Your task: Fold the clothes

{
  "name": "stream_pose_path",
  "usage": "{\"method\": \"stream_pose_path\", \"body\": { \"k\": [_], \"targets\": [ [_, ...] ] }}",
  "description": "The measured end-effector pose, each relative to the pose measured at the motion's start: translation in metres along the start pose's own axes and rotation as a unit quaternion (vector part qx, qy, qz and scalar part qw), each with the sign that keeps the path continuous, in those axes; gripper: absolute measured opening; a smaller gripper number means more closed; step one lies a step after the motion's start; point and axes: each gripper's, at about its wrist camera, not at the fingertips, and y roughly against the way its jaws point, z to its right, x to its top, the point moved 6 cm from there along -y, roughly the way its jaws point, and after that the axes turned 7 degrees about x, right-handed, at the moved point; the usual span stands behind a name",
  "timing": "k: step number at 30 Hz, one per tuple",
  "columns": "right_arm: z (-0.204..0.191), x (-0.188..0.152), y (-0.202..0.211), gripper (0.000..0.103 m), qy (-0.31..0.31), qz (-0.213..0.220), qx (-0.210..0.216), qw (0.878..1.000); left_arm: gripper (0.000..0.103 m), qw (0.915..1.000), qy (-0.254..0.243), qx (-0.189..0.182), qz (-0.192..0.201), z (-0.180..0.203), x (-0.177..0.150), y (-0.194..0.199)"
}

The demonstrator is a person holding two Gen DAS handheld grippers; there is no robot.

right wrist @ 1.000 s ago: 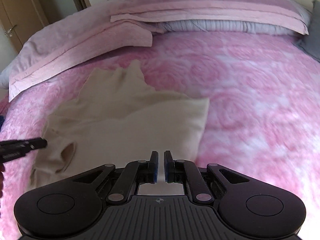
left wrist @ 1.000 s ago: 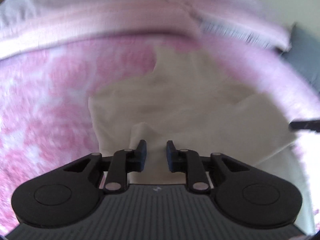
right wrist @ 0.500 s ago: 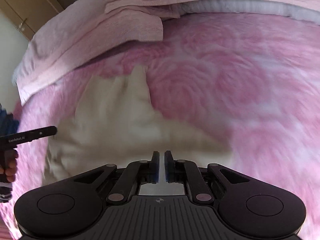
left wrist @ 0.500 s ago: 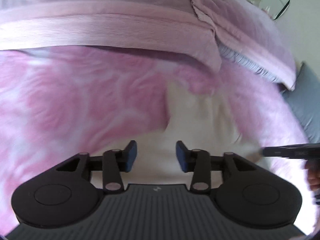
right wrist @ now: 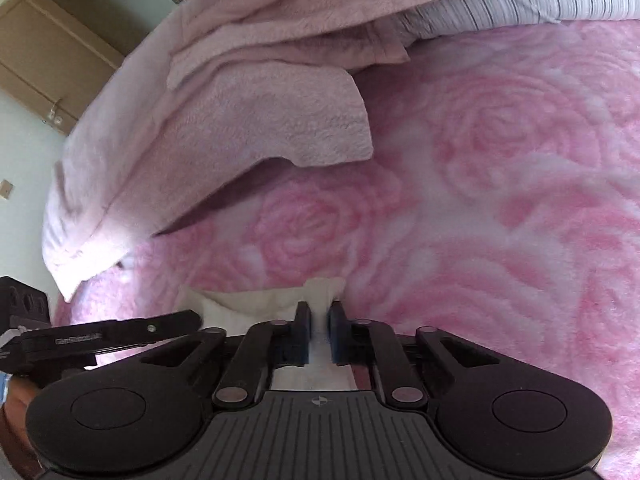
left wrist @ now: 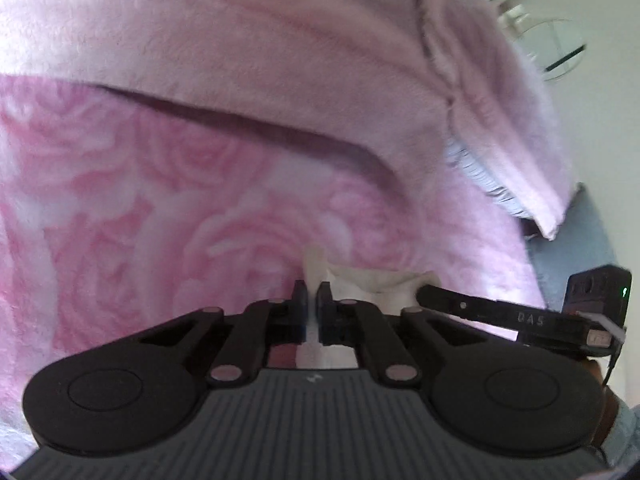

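Both grippers are angling down toward the pink rose-patterned blanket [left wrist: 160, 220]. The left gripper [left wrist: 312, 300] is pinching a corner of the cream garment [left wrist: 372, 284] between fully closed fingers, cloth poking up past its tips. The right gripper [right wrist: 319, 316] is closing on another bunched edge of the cream garment [right wrist: 260, 300], which is stretching between the two grippers. Pink pillows [right wrist: 260, 120] are lying beyond the fingertips.

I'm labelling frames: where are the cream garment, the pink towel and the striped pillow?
cream garment [right wrist: 256, 300]: right wrist view, bunched edge.
pink towel [right wrist: 304, 120]: right wrist view, middle of its top face.
striped pillow [right wrist: 540, 4]: right wrist view, exposed striped side.
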Motion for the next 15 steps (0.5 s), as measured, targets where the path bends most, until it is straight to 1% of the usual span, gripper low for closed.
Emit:
{"method": "stream_pose_path", "body": {
  "k": [2, 4, 7, 8, 10, 12, 13, 14, 15],
  "targets": [
    [-0.011, -0.005, 0.021, 0.006, 0.035, 0.024, -0.001, 0.999, 0.002, 0.9995, -0.021, -0.012, 0.021, 0.005, -0.006, 0.015],
    [-0.027, -0.017, 0.049, 0.006, 0.073, 0.049, 0.013, 0.996, 0.002, 0.9976, -0.043, -0.03, 0.045, 0.012, -0.017, 0.038],
    [-0.058, -0.049, 0.087, 0.006, 0.15, 0.07, 0.028, 0.986, 0.002, 0.9929, -0.087, -0.039, 0.072, 0.025, -0.049, 0.073],
    [-0.066, -0.063, 0.099, 0.007, 0.174, 0.069, 0.03, 0.982, 0.002, 0.9913, -0.103, -0.037, 0.074, 0.029, -0.065, 0.085],
    [-0.078, -0.099, 0.109, 0.007, 0.212, 0.044, 0.017, 0.976, 0.002, 0.9907, -0.124, -0.023, 0.051, 0.03, -0.102, 0.1],
    [-0.08, -0.138, 0.106, 0.007, 0.23, -0.012, -0.002, 0.973, 0.006, 0.9918, -0.128, 0.005, 0.008, 0.023, -0.14, 0.104],
    [-0.077, -0.16, 0.102, 0.009, 0.23, -0.055, -0.018, 0.971, 0.007, 0.9916, -0.128, 0.017, -0.009, 0.02, -0.156, 0.106],
    [-0.074, -0.175, 0.099, 0.012, 0.231, -0.088, -0.042, 0.968, 0.008, 0.9911, -0.128, 0.031, -0.021, 0.016, -0.168, 0.109],
    [-0.07, -0.189, 0.097, 0.019, 0.234, -0.117, -0.067, 0.963, 0.008, 0.9911, -0.124, 0.039, -0.026, 0.014, -0.175, 0.115]
  ]
}}
